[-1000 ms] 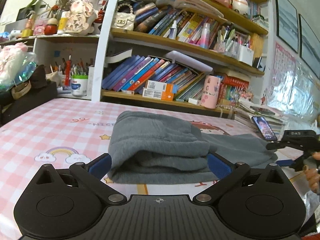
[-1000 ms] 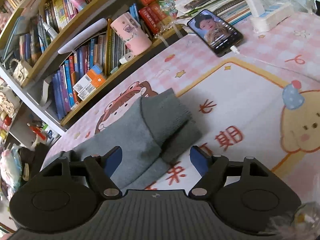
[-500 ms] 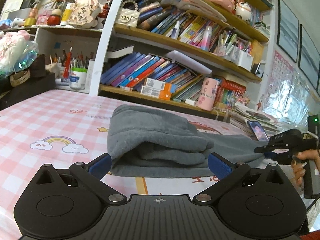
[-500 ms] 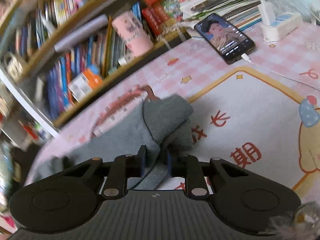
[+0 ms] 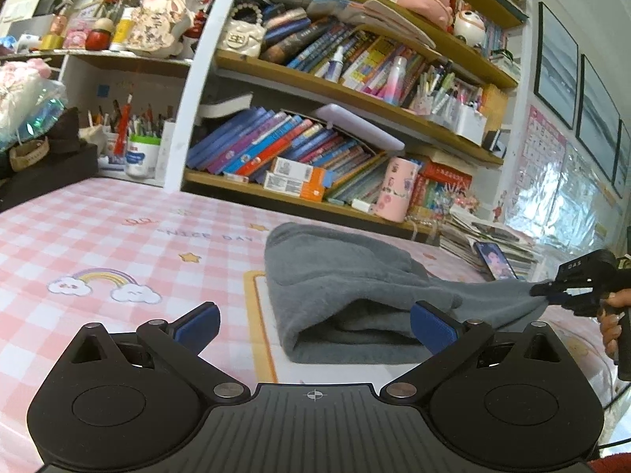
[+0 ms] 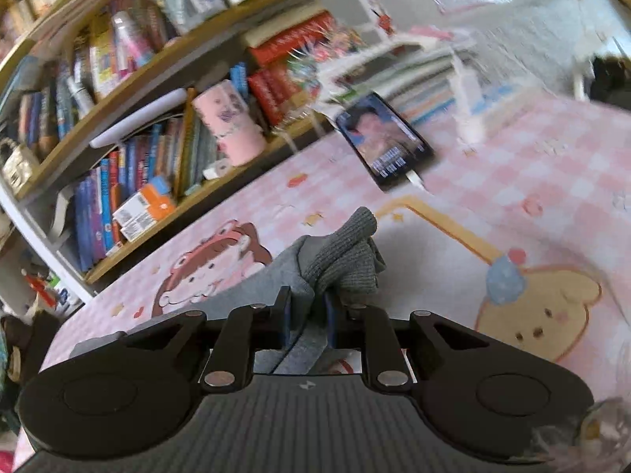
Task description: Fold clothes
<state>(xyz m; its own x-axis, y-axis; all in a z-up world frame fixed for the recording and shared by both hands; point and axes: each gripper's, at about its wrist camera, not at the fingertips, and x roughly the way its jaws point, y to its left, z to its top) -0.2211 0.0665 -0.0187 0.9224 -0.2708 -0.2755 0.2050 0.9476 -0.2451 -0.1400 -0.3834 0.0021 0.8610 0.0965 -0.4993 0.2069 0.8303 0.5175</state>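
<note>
The right gripper [image 6: 307,315] is clamped on the ribbed cuff [image 6: 347,248] of the grey garment [image 5: 347,295], evidently to carry that end over; the left gripper [image 5: 315,321] hovers spread-jawed near the folded bulk mid-table [image 5: 118,236].

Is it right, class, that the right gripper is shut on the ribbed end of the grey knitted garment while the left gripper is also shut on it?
Not quite. The right gripper is shut on the grey knitted garment, but the left gripper is open, its blue pads spread wide and gripping nothing, as the left wrist view shows.
</note>
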